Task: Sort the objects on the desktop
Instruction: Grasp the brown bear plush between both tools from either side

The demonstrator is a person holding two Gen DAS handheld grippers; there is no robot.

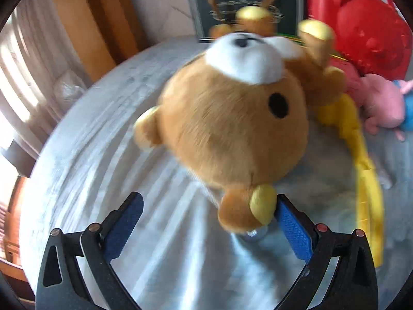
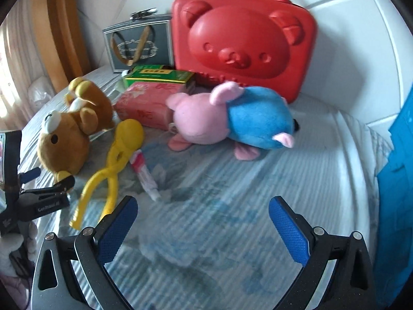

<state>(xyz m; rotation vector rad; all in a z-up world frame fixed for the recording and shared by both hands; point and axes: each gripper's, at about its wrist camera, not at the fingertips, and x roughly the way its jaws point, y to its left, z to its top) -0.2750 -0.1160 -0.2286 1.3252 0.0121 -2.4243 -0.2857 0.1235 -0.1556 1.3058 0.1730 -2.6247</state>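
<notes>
Going left to right across the pale striped bed cover (image 2: 219, 219), the brown plush bear (image 2: 67, 139) lies on its back at the far left, head toward the left tool (image 1: 209, 222), which stands wide apart with one blue pad just touching the bear's yellow-lined ear (image 1: 260, 204) and nothing yet clamped. The bear looks light and very soft, so a bite on the round head would likely squash and slip; the ear or a limb seems the better place to take hold, pinched deep so the fabric cannot pull free. Just beside it to the right lies a yellow plastic scissor-style scoop (image 2: 113, 162), stiff and smooth, probably best taken across one handle. Touching its handle is a small pink-and-white tube (image 2: 144, 178), slim and likely slippery. Behind these sit a pink carton (image 2: 142, 106) with a green box (image 2: 160, 76) on top, both rigid with flat sides that should grip easily. Further right the pink-and-blue plush pig (image 2: 227, 118) lies on its side, again soft and light, with ears and feet as handholds. At the back stand a dark gift bag (image 2: 139, 44) and a red bear-faced case (image 2: 245, 41), hard-shelled, with a top handle. The right tool (image 2: 204, 222) hangs open over bare cover, holding nothing.
</notes>
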